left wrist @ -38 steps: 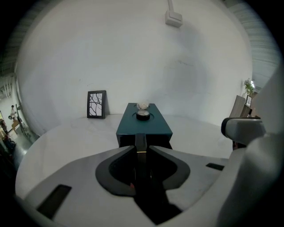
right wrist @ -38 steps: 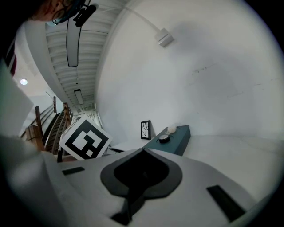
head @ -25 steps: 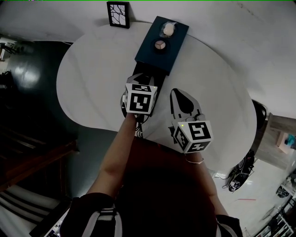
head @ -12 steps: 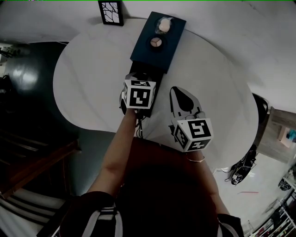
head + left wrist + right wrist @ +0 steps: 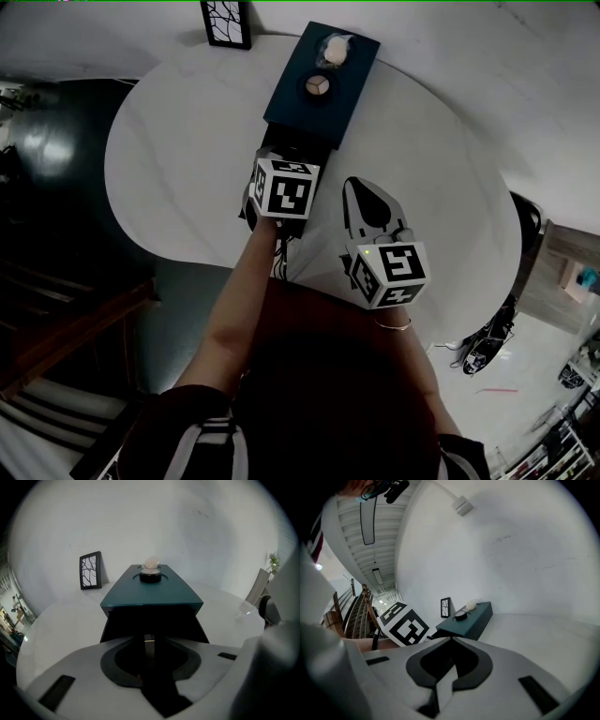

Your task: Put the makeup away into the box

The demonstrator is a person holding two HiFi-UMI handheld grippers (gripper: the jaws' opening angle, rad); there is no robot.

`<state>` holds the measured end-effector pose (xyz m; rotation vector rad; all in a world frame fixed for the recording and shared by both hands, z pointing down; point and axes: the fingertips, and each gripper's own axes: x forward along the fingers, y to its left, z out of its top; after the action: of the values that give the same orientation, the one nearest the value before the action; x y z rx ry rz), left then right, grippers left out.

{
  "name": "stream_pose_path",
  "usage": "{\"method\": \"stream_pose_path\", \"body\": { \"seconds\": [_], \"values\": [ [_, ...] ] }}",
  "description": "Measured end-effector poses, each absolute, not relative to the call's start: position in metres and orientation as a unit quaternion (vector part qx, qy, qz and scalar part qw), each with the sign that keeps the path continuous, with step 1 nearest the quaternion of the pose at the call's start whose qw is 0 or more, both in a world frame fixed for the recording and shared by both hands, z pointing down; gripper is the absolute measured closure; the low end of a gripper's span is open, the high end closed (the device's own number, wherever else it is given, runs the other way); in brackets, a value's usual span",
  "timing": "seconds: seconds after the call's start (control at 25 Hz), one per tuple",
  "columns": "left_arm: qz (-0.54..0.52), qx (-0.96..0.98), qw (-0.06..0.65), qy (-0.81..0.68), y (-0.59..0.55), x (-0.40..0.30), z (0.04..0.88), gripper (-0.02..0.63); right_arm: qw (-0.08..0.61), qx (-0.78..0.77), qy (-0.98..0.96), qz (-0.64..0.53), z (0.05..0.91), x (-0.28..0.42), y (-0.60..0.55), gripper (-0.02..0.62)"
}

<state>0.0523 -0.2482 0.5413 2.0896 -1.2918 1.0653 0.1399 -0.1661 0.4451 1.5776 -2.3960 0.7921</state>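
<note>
A slim dark makeup stick with a pale band is seen pinched between the jaws of the left gripper. It is pointed into the mouth of the dark open drawer of the teal rectangular box. Contact with the drawer cannot be told. A round black compact and a whitish puff are set on the far end of the box top, well beyond the jaws.

Against a second ago, the left gripper is found slightly nearer the drawer. The right gripper is about where it was, and the compact and puff are unmoved.

The left jaws are part-spread, clamped only on the stick. The right jaws are pressed together with nothing between them, over the white round table, just right of the drawer. A black-framed picture is stood behind the box.
</note>
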Motion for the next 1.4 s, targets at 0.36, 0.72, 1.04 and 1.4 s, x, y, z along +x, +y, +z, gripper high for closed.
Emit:
{"method": "stream_pose_path", "body": {
  "seconds": [0.36,0.72,1.04,1.4],
  "values": [
    [0.391,0.760,0.229,-0.467,-0.249,0.054,0.543,0.492,0.087,0.528,-0.802,0.264,0.446,0.141,-0.165,0.580],
    [0.391,0.757,0.229,-0.470,-0.248,0.053,0.544,0.492,0.091,0.527,-0.802,0.264,0.447,0.140,-0.161,0.580],
    [0.379,0.758,0.232,-0.478,-0.248,0.053,0.541,0.492,0.089,0.529,-0.802,0.262,0.444,0.140,-0.157,0.580],
    [0.340,0.769,0.204,-0.502,-0.243,0.050,0.509,0.492,0.081,0.534,-0.803,0.251,0.434,0.143,-0.153,0.581]
  ]
}}
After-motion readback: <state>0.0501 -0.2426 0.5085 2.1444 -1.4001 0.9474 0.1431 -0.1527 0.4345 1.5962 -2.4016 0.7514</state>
